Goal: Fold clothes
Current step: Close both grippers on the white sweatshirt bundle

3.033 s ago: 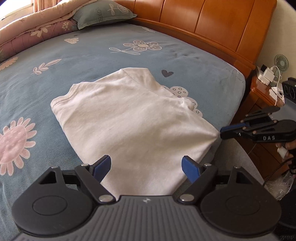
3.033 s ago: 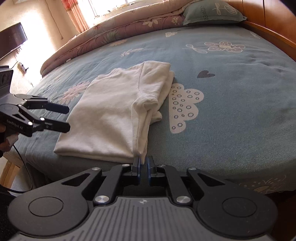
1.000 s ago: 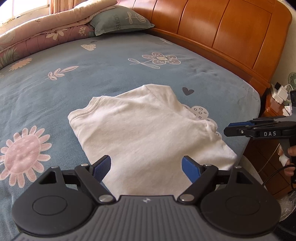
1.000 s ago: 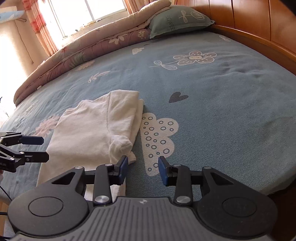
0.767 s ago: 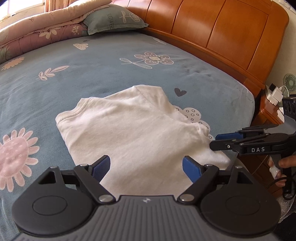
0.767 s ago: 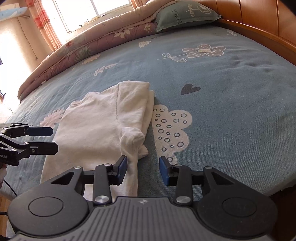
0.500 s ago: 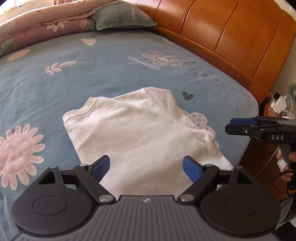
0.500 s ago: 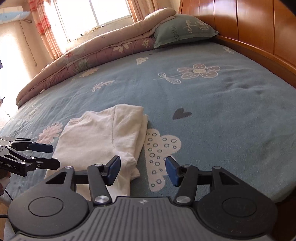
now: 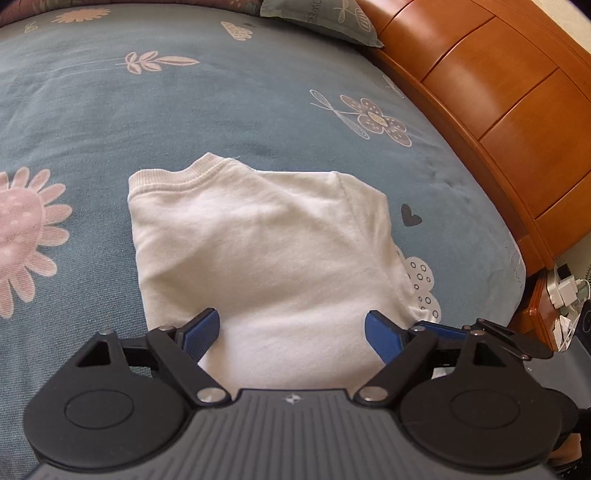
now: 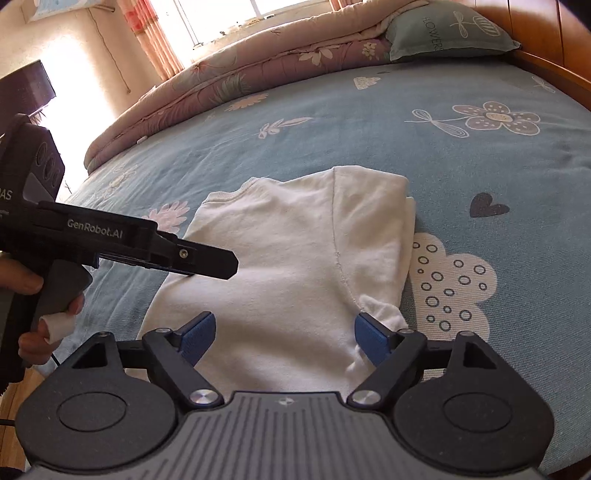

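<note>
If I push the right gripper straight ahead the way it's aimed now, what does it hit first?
Most likely the folded white shirt: it fills the space ahead of the open right gripper, lying flat on the bed sheet. The left gripper juts in from the side, seemingly off that line; depth is unclear.

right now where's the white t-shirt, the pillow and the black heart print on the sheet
white t-shirt (image 9: 266, 254), left wrist view, middle of the folded body
pillow (image 10: 447, 33), right wrist view, middle of its green face
black heart print (image 10: 488, 205), right wrist view, centre of the heart
</note>
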### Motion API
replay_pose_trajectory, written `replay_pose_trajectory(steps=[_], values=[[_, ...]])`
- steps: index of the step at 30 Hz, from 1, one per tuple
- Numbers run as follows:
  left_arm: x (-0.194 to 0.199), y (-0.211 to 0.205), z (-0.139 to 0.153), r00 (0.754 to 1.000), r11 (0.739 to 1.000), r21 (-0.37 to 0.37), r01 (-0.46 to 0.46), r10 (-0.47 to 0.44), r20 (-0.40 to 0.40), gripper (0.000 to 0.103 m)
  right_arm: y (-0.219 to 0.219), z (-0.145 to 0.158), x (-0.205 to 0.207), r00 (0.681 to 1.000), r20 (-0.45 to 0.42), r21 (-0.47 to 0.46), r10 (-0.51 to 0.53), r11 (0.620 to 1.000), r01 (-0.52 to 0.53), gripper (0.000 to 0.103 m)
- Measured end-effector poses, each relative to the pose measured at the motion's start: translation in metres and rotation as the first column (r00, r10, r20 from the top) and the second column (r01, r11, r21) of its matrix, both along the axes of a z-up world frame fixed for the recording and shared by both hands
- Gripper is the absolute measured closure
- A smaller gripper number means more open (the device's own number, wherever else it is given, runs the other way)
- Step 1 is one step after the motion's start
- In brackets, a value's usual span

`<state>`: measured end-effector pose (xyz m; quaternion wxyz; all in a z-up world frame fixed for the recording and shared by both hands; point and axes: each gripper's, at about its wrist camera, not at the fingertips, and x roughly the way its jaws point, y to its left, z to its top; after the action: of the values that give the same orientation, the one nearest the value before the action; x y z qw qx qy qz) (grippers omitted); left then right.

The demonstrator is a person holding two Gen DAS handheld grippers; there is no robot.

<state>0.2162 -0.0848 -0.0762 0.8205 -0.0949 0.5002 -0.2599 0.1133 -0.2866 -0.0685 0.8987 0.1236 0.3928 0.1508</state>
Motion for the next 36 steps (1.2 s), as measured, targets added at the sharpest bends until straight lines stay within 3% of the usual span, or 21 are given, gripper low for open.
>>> replay_pose_trajectory(steps=[7,11,14,19,22,26,32,36], values=[[-0.009,0.005,0.011,1.000,0.998,-0.066,-0.008,0.008,0.006,0.014,-0.002,0.007,-0.006,1.000,0.013,0.005,-0.009,1.000,0.009,0.016],[-0.011,0.031,0.011,0.997,0.993,-0.093,-0.080,0.081,0.008,0.014,-0.021,0.022,-0.013,0.998,0.049,0.041,-0.038,0.999,0.036,0.013],[-0.010,0.059,0.012,0.988,0.976,-0.158,-0.152,0.156,0.014,0.014,-0.049,0.024,-0.011,0.995,0.037,0.125,-0.092,0.988,0.086,0.000],[-0.007,0.095,-0.015,0.963,0.930,-0.252,-0.266,0.243,-0.120,0.014,-0.081,-0.003,0.009,0.989,-0.096,0.302,-0.116,0.943,0.140,0.000],[-0.009,0.104,-0.035,0.947,0.897,-0.325,-0.300,0.237,-0.219,0.014,-0.088,-0.023,0.022,0.982,-0.166,0.404,-0.095,0.902,0.156,0.000],[-0.005,0.102,-0.052,0.934,0.859,-0.404,-0.316,0.205,-0.294,0.013,-0.090,-0.045,0.037,0.971,-0.224,0.504,-0.079,0.844,0.185,0.000],[0.017,0.089,-0.056,0.941,0.859,-0.420,-0.292,0.178,-0.289,0.011,-0.092,-0.050,0.059,0.973,-0.218,0.550,-0.075,0.814,0.186,0.000],[0.032,0.081,-0.055,0.948,0.863,-0.427,-0.271,0.162,-0.274,0.007,-0.087,-0.049,0.073,0.975,-0.208,0.542,-0.073,0.822,0.177,0.000]])
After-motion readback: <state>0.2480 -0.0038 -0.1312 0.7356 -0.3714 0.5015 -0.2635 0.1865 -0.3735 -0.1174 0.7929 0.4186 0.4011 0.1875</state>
